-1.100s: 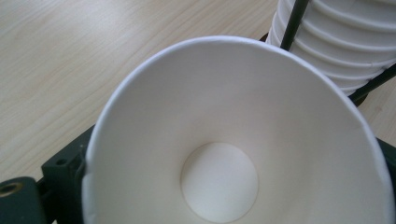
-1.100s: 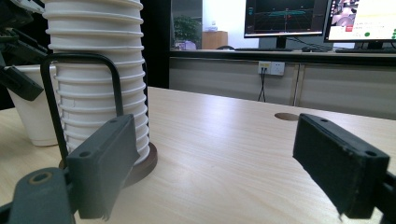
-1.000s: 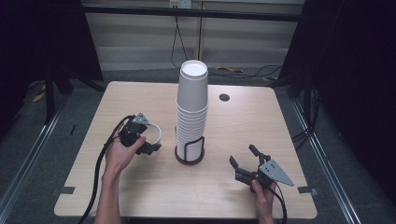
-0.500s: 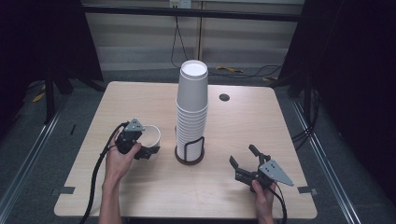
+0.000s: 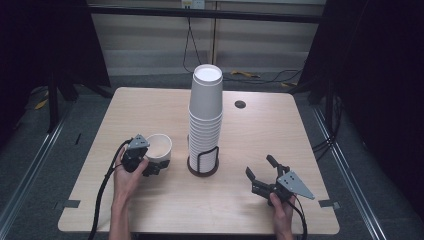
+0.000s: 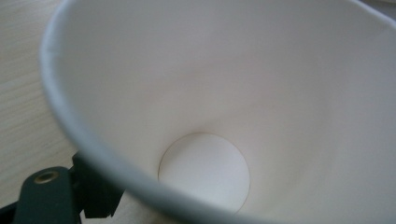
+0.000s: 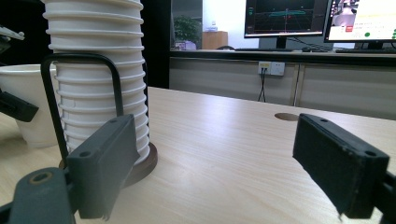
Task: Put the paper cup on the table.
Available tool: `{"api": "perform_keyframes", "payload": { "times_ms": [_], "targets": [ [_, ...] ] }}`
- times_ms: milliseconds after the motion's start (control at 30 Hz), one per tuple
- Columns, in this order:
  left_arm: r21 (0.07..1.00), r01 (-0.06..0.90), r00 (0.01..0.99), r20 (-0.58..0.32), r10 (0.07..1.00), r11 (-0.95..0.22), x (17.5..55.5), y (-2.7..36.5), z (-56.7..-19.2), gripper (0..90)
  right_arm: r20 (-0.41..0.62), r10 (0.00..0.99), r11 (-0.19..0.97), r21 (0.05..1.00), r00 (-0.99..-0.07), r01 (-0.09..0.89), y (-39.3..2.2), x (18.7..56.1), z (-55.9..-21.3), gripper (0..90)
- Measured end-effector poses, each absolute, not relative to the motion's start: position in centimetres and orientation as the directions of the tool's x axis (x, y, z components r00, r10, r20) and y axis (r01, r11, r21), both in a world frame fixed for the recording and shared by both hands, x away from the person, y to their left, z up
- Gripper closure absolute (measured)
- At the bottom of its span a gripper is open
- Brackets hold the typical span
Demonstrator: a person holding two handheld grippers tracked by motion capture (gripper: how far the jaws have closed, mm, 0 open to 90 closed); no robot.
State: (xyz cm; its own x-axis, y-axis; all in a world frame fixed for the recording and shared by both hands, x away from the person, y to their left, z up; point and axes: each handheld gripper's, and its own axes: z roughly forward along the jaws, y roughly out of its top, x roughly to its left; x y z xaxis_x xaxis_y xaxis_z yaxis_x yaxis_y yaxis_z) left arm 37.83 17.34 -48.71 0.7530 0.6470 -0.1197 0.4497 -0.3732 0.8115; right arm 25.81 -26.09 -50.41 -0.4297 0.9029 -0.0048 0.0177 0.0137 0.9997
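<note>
While the high view looks down, the left gripper (image 5: 150,167), its jaws just closing, pinches the rim of a paper cup (image 5: 159,148) standing beside the cup stack (image 5: 205,120). Left gripper view: the wall sits between jaws; squeeze gently. Right gripper view: the right gripper (image 7: 219,172) gapes empty.

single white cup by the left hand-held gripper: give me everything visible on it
The single cup is a white paper cup with a rolled rim, tapering to a round flat bottom, empty inside. It stands upright, mouth up, on the wooden table, left of the tall cup stack and apart from it. The left hand-held gripper has just been closing on its wall at the rim, one jaw outside; the inner jaw is hidden. No dents or stains show.
</note>
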Motion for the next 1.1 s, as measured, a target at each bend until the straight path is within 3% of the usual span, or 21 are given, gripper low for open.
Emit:
{"api": "perform_keyframes", "payload": {
  "times_ms": [367, 1100],
  "targets": [
    [0.823, 0.441, 0.718, -0.083, 0.691, -0.359, 35.8, 17.7, -48.3, 15.0, -0.005, 0.902, 0.015, 1.000, -0.432, 0.018, -26.1, 25.8, -50.4, 13.5],
    [0.869, 0.440, 0.639, -0.124, 0.759, -0.227, 33.6, 18.6, -50.2, 15.3, -0.007, 0.902, 0.015, 1.000, -0.431, 0.016, -26.1, 25.8, -50.4, 13.6]
  ]
}}
